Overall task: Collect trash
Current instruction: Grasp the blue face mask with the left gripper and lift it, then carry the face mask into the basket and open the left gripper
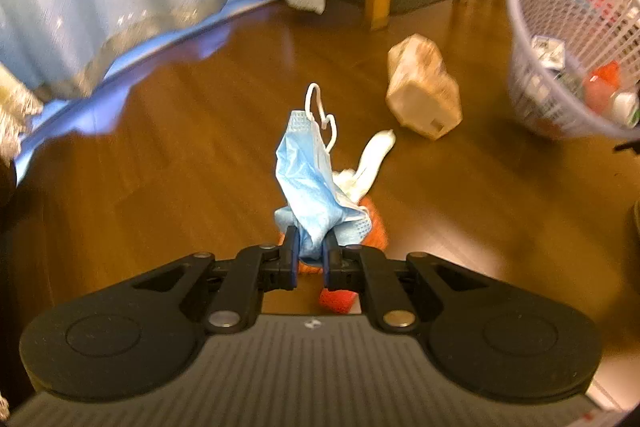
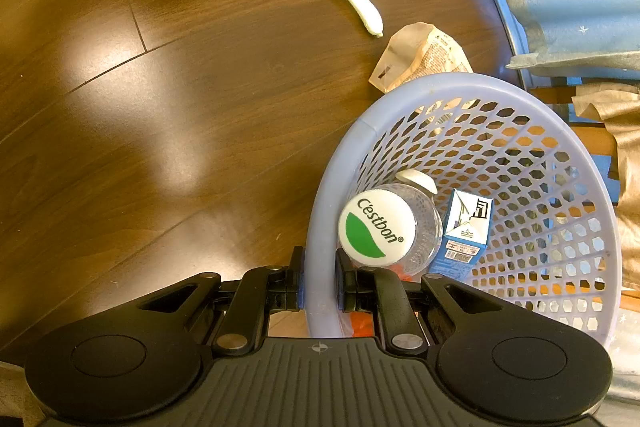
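Two grippers are busy, each with its fingers closed on something. The left gripper (image 1: 310,257) pinches a crumpled blue face mask (image 1: 316,187) near its bottom edge, fingers drawn close with only the bunched fabric between them; the mask stands up from the fingers, its white ear loop (image 1: 318,107) at the top, clear of the wooden floor (image 1: 160,155). Beyond the mask at twelve o'clock lie a white toothbrush (image 1: 376,155), a wad of white tissue (image 1: 348,179) and orange netting (image 1: 376,227), with a red cap (image 1: 336,301) just under the fingers. A crumpled tan paper bag (image 1: 424,91) lies at one o'clock, and the lavender plastic basket (image 1: 532,27) hangs tilted at two o'clock.

The right gripper (image 2: 320,283) clamps the basket's rim, one finger outside the wall and one inside. In the basket sit a clear bottle with a white-and-green cap (image 2: 376,227) and a small blue carton (image 2: 466,235), just beside each other.
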`<state>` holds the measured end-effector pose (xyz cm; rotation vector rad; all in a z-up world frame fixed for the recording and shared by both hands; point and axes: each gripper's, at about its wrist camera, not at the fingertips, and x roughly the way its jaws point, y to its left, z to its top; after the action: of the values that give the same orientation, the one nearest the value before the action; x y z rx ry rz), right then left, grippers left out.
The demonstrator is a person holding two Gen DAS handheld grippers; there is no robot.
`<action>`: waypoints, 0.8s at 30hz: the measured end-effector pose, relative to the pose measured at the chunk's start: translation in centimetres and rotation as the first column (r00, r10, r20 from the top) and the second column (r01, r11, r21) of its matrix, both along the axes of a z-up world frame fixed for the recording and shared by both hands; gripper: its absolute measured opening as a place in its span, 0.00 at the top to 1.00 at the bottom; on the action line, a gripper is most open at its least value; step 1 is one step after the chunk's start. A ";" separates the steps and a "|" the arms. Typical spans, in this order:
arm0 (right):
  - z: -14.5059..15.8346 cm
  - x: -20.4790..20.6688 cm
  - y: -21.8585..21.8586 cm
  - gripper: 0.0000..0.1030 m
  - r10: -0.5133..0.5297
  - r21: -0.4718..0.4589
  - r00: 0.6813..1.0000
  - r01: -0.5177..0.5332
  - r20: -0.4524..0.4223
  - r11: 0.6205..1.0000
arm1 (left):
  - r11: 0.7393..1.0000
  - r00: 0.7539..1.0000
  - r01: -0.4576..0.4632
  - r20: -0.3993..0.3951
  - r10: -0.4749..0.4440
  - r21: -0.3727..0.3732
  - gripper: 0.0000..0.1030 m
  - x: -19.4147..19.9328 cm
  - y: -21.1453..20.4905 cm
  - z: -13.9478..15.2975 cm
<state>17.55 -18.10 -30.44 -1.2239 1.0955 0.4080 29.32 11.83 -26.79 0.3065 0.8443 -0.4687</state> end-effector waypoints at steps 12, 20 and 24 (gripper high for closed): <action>0.0 0.0 0.0 0.90 0.000 0.002 1.000 0.000 0.001 1.000 | 0.989 0.991 0.117 0.078 -0.110 -0.093 0.92 -0.6 -4.8 5.0; -0.1 0.0 0.1 0.90 -0.003 0.005 1.000 0.003 0.003 1.000 | 0.964 0.970 0.228 0.118 -0.212 -0.138 0.92 -1.4 -8.7 7.7; -0.1 0.0 0.1 0.90 -0.003 0.006 1.000 0.003 0.003 1.000 | 0.948 0.956 0.283 0.129 -0.265 -0.148 0.92 -1.4 -10.7 8.6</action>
<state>17.54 -17.99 -30.51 -1.2174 1.0930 0.4066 27.88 1.18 -18.21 0.2946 0.6552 -0.7719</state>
